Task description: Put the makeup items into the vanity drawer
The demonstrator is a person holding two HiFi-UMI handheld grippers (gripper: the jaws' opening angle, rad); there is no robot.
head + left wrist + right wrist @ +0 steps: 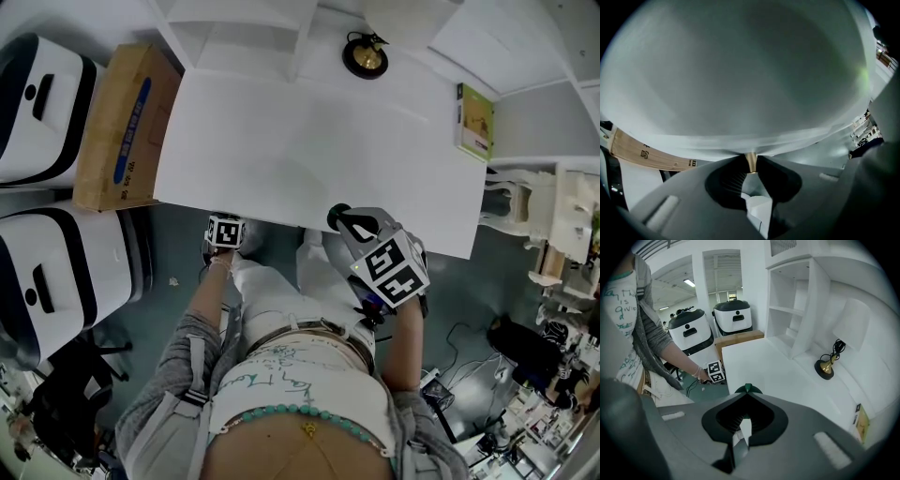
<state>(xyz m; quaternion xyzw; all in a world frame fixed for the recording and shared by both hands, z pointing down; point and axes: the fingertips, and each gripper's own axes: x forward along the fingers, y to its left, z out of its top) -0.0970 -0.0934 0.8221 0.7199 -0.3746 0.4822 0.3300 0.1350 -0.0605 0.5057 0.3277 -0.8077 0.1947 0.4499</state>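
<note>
Head view overhead; right gripper view shares the vanity top (309, 141).

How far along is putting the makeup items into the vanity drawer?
Done: nothing that shows; no drawer can be seen pulled out. In hand: the left gripper is shut on the small brass knob under the vanity top, and the right gripper is shut on a dark green item. Left: probably opening the drawer and placing that item inside. No other makeup shows on the top.
</note>
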